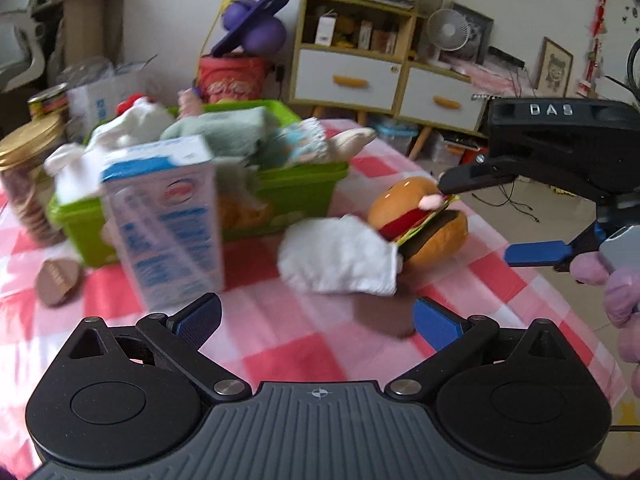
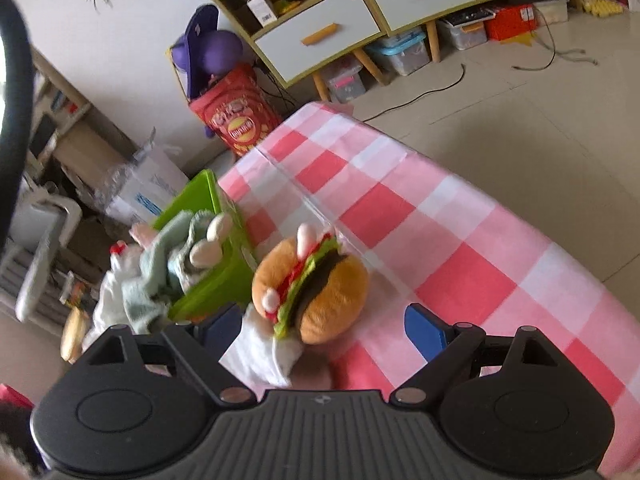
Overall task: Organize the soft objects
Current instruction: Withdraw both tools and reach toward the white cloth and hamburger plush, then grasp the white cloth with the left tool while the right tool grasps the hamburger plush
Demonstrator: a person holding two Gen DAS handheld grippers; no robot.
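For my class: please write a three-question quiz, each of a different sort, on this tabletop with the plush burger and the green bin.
1. True or false: the plush burger lies inside the green bin.
2. What white item touches the burger? A) white cloth B) plate C) cup
3. Fill in: the right gripper is ____, its fingers either side of the burger.

Key: 1 false, it lies on the checked tablecloth; 2 A; 3 open.
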